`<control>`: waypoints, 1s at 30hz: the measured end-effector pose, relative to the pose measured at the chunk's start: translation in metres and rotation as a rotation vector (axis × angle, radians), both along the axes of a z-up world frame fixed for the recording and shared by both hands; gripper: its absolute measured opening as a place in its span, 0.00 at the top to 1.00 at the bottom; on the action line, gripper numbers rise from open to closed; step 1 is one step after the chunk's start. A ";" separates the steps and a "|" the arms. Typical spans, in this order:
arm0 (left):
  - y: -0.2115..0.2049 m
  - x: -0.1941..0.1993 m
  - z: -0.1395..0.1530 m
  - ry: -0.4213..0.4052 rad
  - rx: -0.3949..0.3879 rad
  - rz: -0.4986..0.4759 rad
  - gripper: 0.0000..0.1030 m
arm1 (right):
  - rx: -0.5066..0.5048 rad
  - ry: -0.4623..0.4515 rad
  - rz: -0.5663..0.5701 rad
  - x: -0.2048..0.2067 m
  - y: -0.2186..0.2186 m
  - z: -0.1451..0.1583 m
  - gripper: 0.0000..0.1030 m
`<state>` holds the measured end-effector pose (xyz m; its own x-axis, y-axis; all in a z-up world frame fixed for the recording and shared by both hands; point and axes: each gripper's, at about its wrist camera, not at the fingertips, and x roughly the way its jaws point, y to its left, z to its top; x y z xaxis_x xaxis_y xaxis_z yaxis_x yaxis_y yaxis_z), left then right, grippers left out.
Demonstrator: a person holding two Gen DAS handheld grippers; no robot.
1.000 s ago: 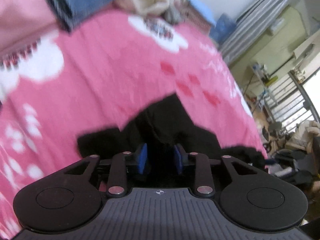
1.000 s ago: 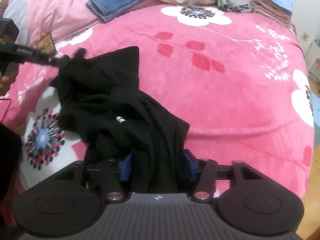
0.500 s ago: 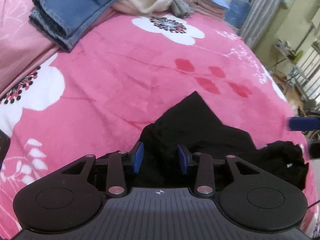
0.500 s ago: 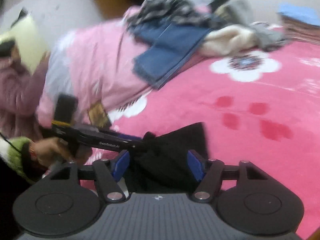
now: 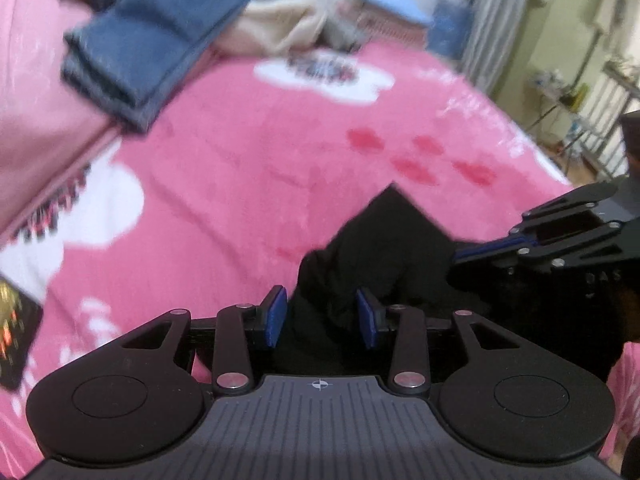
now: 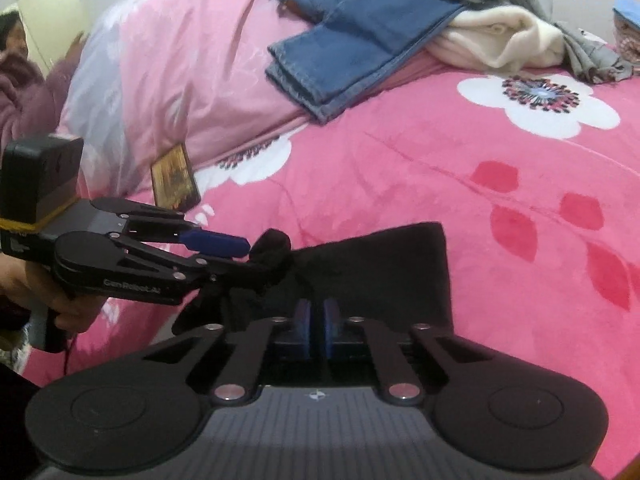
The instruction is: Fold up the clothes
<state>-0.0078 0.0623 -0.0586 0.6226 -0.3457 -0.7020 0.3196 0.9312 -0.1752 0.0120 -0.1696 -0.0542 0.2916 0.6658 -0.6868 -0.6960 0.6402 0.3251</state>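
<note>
Black garment (image 6: 372, 272): lies on the near part of the pink flowered blanket (image 6: 460, 184), with one flat squared corner pointing toward the far side and a bunched part on its left.

Right gripper (image 6: 316, 328): blue pads are drawn almost together and clenched. The garment lies just past and around them; whether any fabric is pinched between them cannot be told. From the left wrist view, the right gripper (image 5: 460, 256) enters from the right with its tip against the garment's right edge.

Left gripper (image 5: 322, 320): jaws stand partly apart, with black fabric lying between the two blue pads; neither pad is seen pressing on the cloth there. From the right wrist view, the left gripper (image 6: 240, 258) comes in from the left, one blue pad above and one dark finger below the bunched fabric at its tip. A hand (image 6: 48, 304) holds its handle at the left edge.

Other items: folded jeans (image 6: 352, 44) lie at the far side on a pale pink quilt (image 6: 180, 68). A cream garment (image 6: 500, 40) lies to their right, with a grey cloth (image 6: 588, 56) beside it.
</note>
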 end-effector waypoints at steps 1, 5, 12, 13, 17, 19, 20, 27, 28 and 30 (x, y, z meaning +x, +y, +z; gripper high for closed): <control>0.001 -0.003 0.004 -0.032 -0.008 -0.023 0.60 | 0.015 0.000 0.002 0.000 -0.003 0.002 0.96; 0.000 -0.005 0.015 -0.064 -0.062 -0.140 0.56 | 0.068 0.008 0.020 -0.002 -0.006 0.008 0.95; -0.020 -0.005 0.003 -0.027 0.030 -0.300 0.56 | 0.036 0.015 0.105 0.014 0.014 0.005 0.68; -0.021 -0.005 0.000 -0.023 0.047 -0.309 0.56 | 0.031 0.027 0.121 0.017 0.015 0.002 0.68; -0.021 -0.009 -0.005 -0.029 0.088 -0.330 0.56 | 0.007 0.075 0.164 0.022 0.020 -0.011 0.68; -0.020 -0.010 -0.004 -0.032 0.096 -0.338 0.56 | 0.006 0.085 0.175 0.022 0.019 -0.014 0.70; -0.020 -0.011 -0.004 -0.034 0.100 -0.343 0.56 | 0.002 0.077 0.180 0.020 0.019 -0.013 0.71; -0.022 -0.018 0.004 -0.077 0.129 -0.392 0.56 | 0.013 -0.031 0.207 0.003 0.014 0.005 0.96; -0.023 -0.019 0.006 -0.086 0.126 -0.406 0.56 | 0.019 -0.042 0.214 0.000 0.012 0.010 0.96; -0.026 -0.019 0.010 -0.101 0.122 -0.438 0.56 | 0.037 -0.065 0.223 -0.005 0.009 0.018 0.97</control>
